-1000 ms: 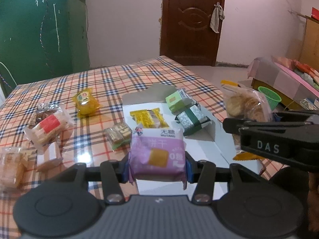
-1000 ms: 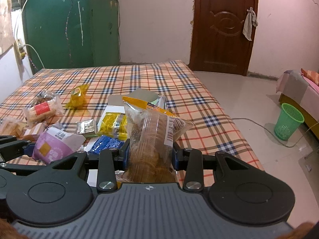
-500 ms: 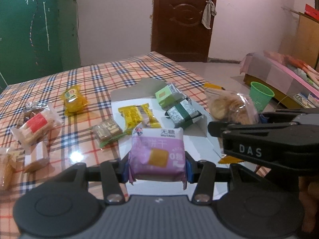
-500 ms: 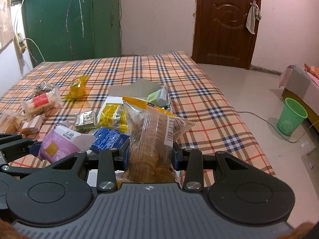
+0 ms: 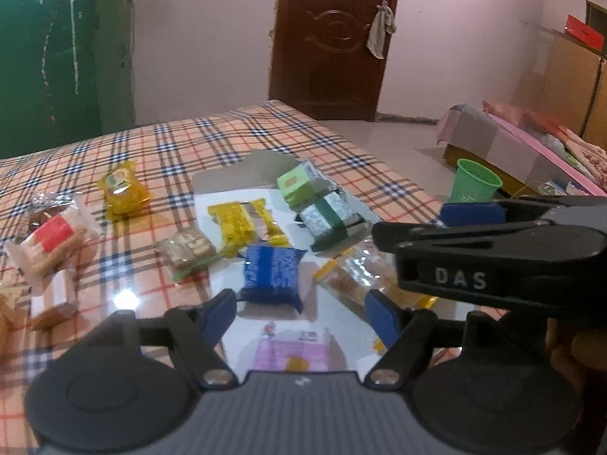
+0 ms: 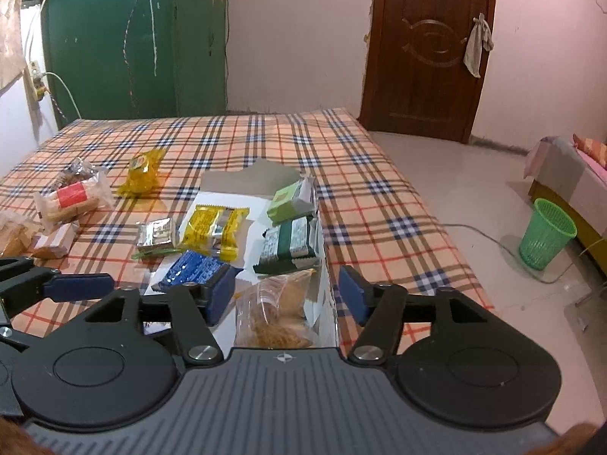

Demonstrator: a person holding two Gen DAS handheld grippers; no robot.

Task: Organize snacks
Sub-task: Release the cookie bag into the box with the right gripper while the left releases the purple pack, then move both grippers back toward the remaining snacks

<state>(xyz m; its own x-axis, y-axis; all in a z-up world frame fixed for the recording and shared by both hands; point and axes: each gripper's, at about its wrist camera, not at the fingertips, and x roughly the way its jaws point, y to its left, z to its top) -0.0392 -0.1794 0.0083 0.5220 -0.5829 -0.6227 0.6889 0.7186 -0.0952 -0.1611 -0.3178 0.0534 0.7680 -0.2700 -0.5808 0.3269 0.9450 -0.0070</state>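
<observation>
My left gripper (image 5: 301,314) hangs over a shallow white box (image 5: 227,197) on the plaid table, and its jaws are opening. A purple biscuit packet (image 5: 292,352) lies loose on the box floor below them, with no pad touching it. To the right, my right gripper (image 6: 286,292) is opening too. Beneath it, a clear bag of round biscuits (image 6: 277,311) rests against the box wall (image 6: 324,295). The box also holds a blue packet (image 5: 271,273), a yellow packet (image 5: 235,223), a light green box (image 5: 297,184) and a dark green packet (image 5: 330,220).
On the cloth left of the box lie a yellow packet (image 5: 121,189), a red-labelled biscuit pack (image 5: 49,239), a small brown packet (image 5: 187,248) and a white bar (image 5: 55,295). The table edge runs close on the right. A green wastebasket (image 6: 546,239) stands on the floor beyond.
Both grippers have opened. The purple packet dropped out of the left jaws and the biscuit bag out of the right jaws, and both now lie in the white box.
</observation>
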